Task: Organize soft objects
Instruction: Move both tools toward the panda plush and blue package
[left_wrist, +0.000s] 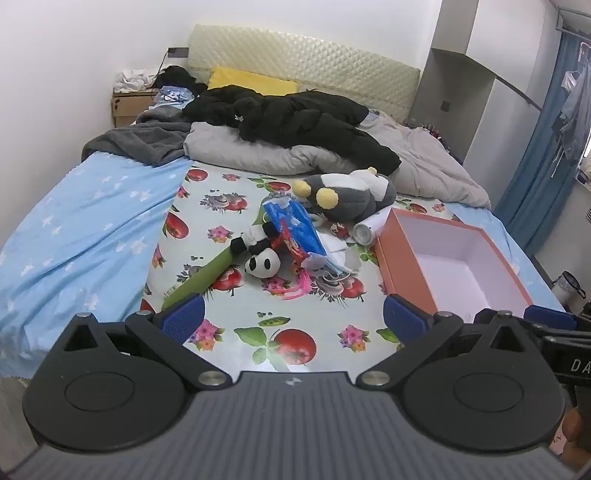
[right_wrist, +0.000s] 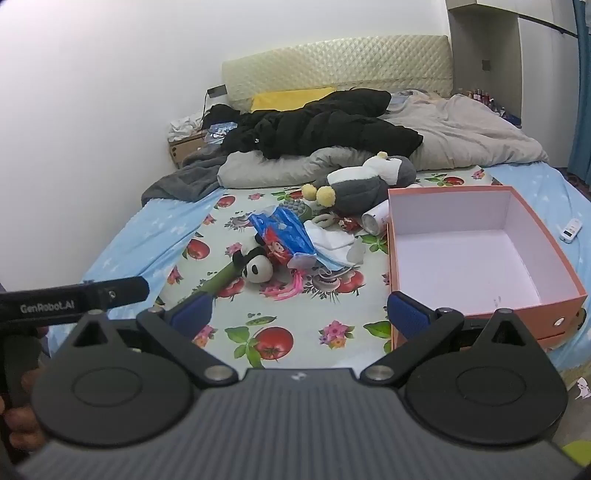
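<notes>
A small panda plush (left_wrist: 260, 254) (right_wrist: 255, 266) lies mid-bed beside a blue and red plastic packet (left_wrist: 295, 230) (right_wrist: 284, 236), a green tube (left_wrist: 201, 277) (right_wrist: 218, 280) and pink strands (left_wrist: 293, 290). Behind them rests a grey and white plush with yellow feet (left_wrist: 351, 195) (right_wrist: 365, 181). An open orange box (left_wrist: 406, 266) (right_wrist: 546, 310) with a white, empty inside stands at the right. My left gripper (left_wrist: 293, 317) hovers open over the fruit-print cloth, short of the pile. My right gripper (right_wrist: 299, 314) is open too, its right pad beside the box's near corner.
A white cylinder (left_wrist: 367, 229) and white cloths (right_wrist: 332, 240) lie between the toys and the box. A black jacket (left_wrist: 295, 118), grey quilt (left_wrist: 424, 162) and yellow pillow (left_wrist: 251, 79) fill the bed's far half. A white remote (right_wrist: 570, 229) sits on the blue sheet at right.
</notes>
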